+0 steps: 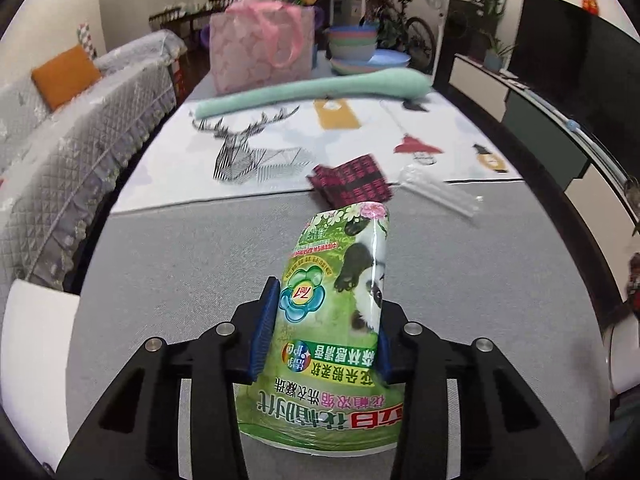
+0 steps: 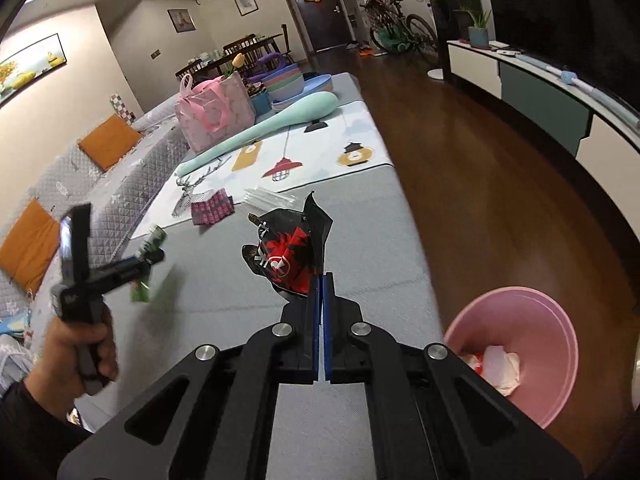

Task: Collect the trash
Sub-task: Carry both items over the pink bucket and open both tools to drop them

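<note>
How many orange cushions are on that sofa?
2. One orange cushion leans on the grey sofa backrest farther along, near the pink bag; the other cushion sits nearer, by the left edge. More could be hidden out of frame.

Left gripper (image 1: 326,328): black linkage arms, silver round screws, blue ribbed pads (image 1: 266,326). Right gripper (image 2: 322,280): same black frame, silver screws, blue-edged pads. Left hand (image 2: 86,344): bare skin, dark sleeve.
</note>
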The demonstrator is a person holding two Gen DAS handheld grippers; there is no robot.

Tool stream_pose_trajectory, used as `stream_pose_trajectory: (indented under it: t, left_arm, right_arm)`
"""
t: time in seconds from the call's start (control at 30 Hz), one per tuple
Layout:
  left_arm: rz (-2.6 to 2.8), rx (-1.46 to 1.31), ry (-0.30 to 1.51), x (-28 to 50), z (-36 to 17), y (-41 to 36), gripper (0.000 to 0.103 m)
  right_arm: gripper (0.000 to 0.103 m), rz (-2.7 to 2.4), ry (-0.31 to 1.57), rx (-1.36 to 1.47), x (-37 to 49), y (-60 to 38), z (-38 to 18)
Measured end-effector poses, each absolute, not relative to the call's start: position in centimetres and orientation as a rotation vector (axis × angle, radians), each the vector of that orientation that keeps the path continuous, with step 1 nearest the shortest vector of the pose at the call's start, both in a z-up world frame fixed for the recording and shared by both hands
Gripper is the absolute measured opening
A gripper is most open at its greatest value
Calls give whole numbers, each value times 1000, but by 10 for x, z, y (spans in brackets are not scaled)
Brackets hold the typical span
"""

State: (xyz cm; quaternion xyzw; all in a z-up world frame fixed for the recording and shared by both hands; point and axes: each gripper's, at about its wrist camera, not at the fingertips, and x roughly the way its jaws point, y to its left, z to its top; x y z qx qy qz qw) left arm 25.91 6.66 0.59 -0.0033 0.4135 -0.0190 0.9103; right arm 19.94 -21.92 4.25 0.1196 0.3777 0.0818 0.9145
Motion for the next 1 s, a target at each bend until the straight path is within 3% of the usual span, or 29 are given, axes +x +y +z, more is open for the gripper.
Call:
stream_pose_trajectory:
  t: [0.43, 1.0]
  left_arm:
    - [-143, 26, 718, 216, 37, 27, 40]
    - [-294, 53, 672, 188, 40, -51, 40]
  right_arm:
    - [2, 91, 686, 169, 162, -243, 50]
    - [2, 15, 661, 170, 136, -294, 55]
